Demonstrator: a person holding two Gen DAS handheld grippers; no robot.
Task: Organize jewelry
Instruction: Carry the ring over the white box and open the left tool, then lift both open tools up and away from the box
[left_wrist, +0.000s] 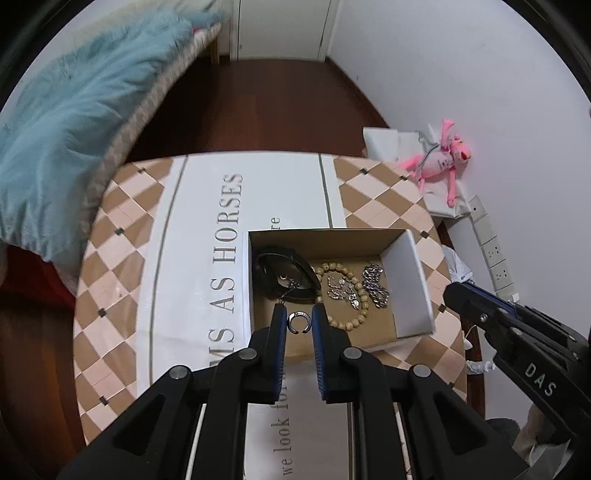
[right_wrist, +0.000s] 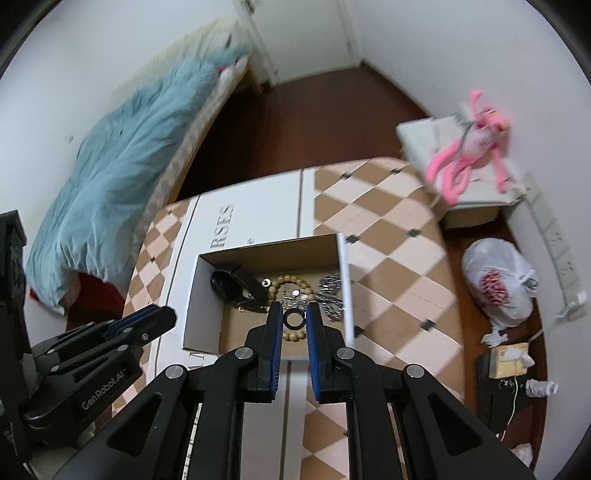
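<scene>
Silver open ring (left_wrist: 297, 322) pinched in the left claw (left_wrist: 299, 325), black ring (right_wrist: 294, 319) in the right claw (right_wrist: 294, 320), both lifted above the cardboard box (left_wrist: 406, 291), likely for sorting.

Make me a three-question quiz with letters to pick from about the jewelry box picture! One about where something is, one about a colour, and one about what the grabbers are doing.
1. Where is the wooden bead bracelet?
A. Inside the cardboard box
B. On the bed
C. On the floor

2. What colour is the soft toy by the wall?
A. Green
B. Pink
C. Yellow

3. What is the left gripper doing?
A. Standing wide open with nothing in it
B. Gripping the soft toy
C. Pinching a small silver ring

Answers:
1. A: the beads lie on the floor of the cardboard box, beside the silver chain.
2. B: the toy is bright pink all over.
3. C: the open silver ring sits clamped between its blue pads; the right gripper likewise pinches a dark ring.
</scene>
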